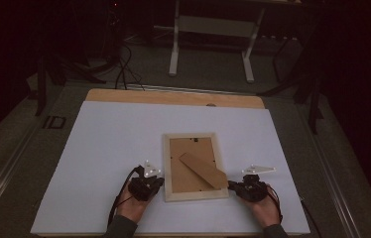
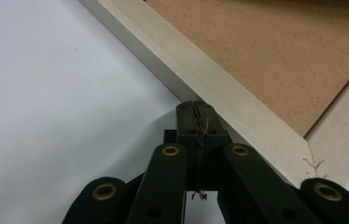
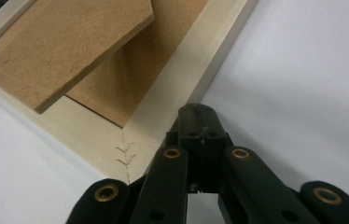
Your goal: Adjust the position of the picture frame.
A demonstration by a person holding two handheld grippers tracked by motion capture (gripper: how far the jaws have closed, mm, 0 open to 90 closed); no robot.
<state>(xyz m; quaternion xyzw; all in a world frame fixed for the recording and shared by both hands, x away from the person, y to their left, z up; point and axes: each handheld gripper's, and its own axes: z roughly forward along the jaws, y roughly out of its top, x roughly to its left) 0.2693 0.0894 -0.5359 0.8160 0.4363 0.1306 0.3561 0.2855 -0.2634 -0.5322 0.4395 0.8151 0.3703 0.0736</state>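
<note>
A pale wooden picture frame (image 1: 166, 168) lies face down on the white sheet, its brown backing board (image 1: 186, 173) up and its brown stand flap (image 1: 204, 170) lying across it. My left gripper (image 1: 160, 181) is shut with nothing between its jaws, its tip against the frame's left edge (image 2: 172, 60) near the front corner. My right gripper (image 1: 231, 186) is shut too and holds nothing, its tip against the frame's right edge (image 3: 186, 79) near the other front corner. In the right gripper view the stand flap (image 3: 65, 46) overhangs the backing. The left gripper (image 2: 195, 108) and right gripper (image 3: 199, 109) both touch the wood.
The white sheet (image 1: 114, 144) covers most of a wooden table (image 1: 173, 97). Beyond the far edge stands a white desk frame (image 1: 213, 34) on a dark floor with cables (image 1: 124, 69). Bare sheet lies left of and behind the picture frame.
</note>
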